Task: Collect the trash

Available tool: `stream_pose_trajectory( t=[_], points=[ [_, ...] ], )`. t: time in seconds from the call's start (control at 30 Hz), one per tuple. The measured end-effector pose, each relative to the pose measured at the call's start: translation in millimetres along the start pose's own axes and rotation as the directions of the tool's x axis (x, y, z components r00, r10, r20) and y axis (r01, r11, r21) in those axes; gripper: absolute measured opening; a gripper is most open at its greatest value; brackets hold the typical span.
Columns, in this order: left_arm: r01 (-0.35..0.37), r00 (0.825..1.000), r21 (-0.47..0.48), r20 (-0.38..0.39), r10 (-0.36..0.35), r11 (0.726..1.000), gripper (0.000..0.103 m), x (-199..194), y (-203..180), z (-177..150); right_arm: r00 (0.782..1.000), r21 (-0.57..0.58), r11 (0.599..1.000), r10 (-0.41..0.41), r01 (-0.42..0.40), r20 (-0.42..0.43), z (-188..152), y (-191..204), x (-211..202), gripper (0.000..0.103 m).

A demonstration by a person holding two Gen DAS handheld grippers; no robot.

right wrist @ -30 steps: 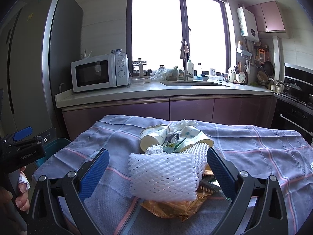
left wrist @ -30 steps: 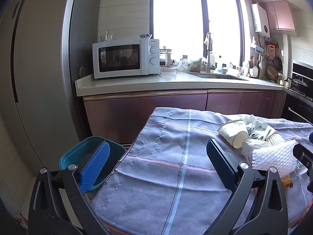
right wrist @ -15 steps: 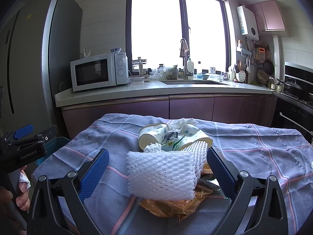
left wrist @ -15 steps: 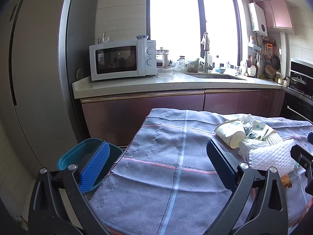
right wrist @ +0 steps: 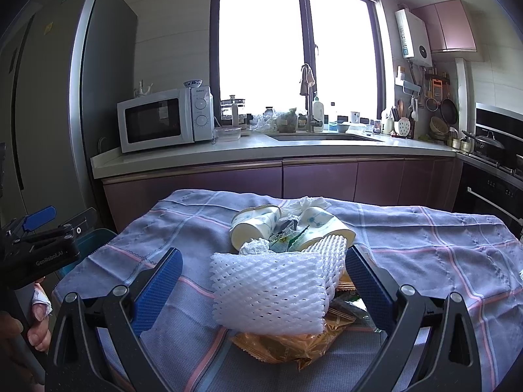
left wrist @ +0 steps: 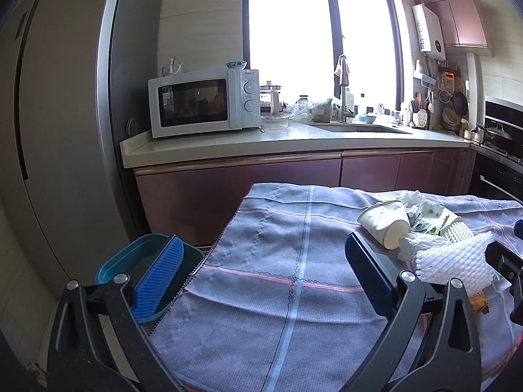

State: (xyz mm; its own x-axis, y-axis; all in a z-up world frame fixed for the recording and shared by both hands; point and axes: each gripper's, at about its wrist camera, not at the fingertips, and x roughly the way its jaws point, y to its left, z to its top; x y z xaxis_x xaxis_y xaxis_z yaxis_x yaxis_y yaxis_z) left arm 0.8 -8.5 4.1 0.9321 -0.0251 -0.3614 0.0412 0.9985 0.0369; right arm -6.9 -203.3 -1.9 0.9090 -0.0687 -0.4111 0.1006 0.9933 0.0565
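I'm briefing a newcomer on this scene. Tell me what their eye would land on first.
First, the heap of trash mid-table on the grey-blue checked cloth: a white foam net sleeve atop a golden snack wrapper, with two tipped paper cups behind. The open right gripper frames that sleeve. At the table's left edge sits a teal bin, beside the open left gripper.

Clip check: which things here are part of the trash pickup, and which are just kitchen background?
Job:
white foam net
two paper cups
crumpled tissue
golden snack wrapper
teal bin
right gripper, jaws open
left gripper, jaws open

Background:
microwave
fridge
faucet
checked tablecloth
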Motion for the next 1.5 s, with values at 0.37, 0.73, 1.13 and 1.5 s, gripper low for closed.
stream_pose_trajectory(
  t=[0.37, 0.73, 1.13, 1.5],
  points=[
    [0.003, 1.0, 0.002, -0.001, -0.003, 1.0, 0.098, 0, -1, -1, 1.0, 0.002, 1.0, -0.003, 0.003, -0.003, 1, 1, 0, 0.096],
    [0.006, 1.0, 0.006, 0.006, -0.006, 1.0, 0.098, -1, -4, -2, 1.0, 0.008, 1.0, -0.009, 0.009, -0.001, 0, -1, -1, 0.096],
    [0.082, 0.996, 0.029, -0.024, -0.081, 0.996, 0.098, 2, -15, -5, 0.998, 0.022, 1.0, -0.001, 0.003, -0.069, -9, -10, 8, 0.096],
    [0.326, 0.933, 0.056, -0.181, -0.311, 0.944, 0.095, 34, -57, -17, 0.983, 0.045, 0.997, 0.066, -0.059, -0.171, -19, -15, 30, 0.072]
  ],
)
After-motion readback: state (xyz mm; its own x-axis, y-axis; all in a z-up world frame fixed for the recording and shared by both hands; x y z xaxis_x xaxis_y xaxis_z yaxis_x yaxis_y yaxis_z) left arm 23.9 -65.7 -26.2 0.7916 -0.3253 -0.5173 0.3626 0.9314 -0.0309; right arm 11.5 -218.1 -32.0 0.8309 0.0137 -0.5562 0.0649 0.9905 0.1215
